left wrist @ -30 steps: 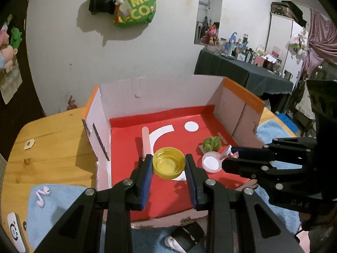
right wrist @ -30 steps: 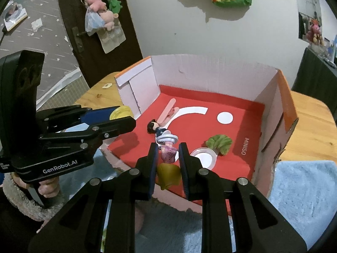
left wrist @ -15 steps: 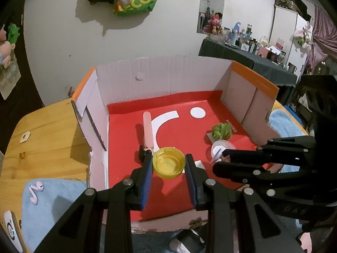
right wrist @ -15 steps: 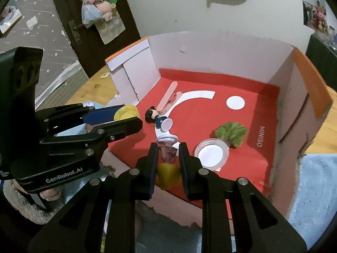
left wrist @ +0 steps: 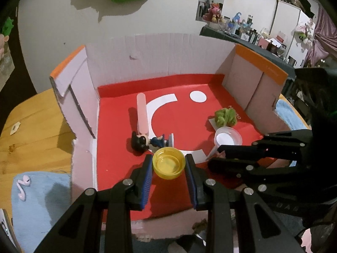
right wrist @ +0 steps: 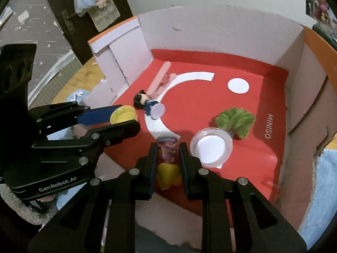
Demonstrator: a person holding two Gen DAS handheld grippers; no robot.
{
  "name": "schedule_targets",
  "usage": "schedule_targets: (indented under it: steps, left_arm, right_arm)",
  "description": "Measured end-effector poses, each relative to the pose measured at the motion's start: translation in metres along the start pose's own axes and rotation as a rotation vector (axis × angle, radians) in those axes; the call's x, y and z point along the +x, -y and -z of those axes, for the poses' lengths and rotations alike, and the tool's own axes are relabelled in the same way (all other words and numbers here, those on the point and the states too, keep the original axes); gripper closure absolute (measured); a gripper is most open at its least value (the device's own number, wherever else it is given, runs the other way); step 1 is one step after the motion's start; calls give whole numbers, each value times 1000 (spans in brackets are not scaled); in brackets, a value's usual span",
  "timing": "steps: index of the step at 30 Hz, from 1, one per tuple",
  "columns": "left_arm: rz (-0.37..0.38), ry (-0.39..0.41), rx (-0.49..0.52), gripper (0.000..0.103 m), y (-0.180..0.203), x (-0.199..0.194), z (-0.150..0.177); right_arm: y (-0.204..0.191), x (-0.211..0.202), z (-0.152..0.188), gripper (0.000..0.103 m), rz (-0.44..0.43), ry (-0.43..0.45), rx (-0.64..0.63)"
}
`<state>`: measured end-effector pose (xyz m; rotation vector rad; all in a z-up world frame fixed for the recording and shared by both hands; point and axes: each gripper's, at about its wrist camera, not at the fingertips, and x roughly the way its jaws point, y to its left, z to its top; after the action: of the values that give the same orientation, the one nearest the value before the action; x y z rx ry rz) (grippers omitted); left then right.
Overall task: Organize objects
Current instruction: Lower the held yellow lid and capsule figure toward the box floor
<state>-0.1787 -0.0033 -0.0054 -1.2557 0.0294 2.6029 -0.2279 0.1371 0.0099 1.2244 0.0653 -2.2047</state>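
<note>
Centre of both frames, container: open white cardboard box with a red printed floor [left wrist: 130, 48] [right wrist: 210, 16], its near wall low, filling most of each view.
Left gripper [left wrist: 169, 165] [right wrist: 126, 119]: clenched on the shallow yellow plastic cap [left wrist: 169, 166] [right wrist: 123, 116], held mouth-up just above the near part of the red floor.
Right gripper [right wrist: 168, 155] [left wrist: 212, 155]: clenched on the small figurine with a pale speckled body and yellow skirt [right wrist: 168, 164], over the near edge, lower centre of its own frame.
Right of centre, floor: round clear plastic lid [left wrist: 228, 138] [right wrist: 211, 147], touching the green fuzzy tuft [left wrist: 225, 117] [right wrist: 237, 122] behind it.
Left of centre, floor: dark-haired blue-dressed doll on a white disc base [left wrist: 150, 141] [right wrist: 148, 105], lying on its side beside the pink flat stick [left wrist: 141, 112] [right wrist: 161, 78].
Cap, handling: judged light, stiff and smooth-walled; the grip across its rim suits it, though it could slip if loosened.
Figurine, handling: judged light, hard and small; taking it at the waist seems sound, as thin parts may be fragile.
Stage: both items appear ready to be set down inside.
</note>
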Motion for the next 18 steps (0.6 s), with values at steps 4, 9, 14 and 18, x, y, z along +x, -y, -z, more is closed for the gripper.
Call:
schedule_targets:
  steps: [4, 9, 14, 18]
  left_arm:
    - [-7, -16, -4, 72, -2, 7, -1]
    - [-14, -27, -10, 72, -5, 14, -3]
    - [-16, -31, -15, 72, -5, 19, -5]
    - [-24, -32, -15, 72, -5, 23, -7]
  right_arm:
    - [9, -2, 2, 84, 18, 0, 15]
    - [19, -5, 1, 84, 76, 12, 15]
    - [23, -7, -2, 84, 129, 25, 3]
    - [25, -7, -2, 84, 135, 32, -1]
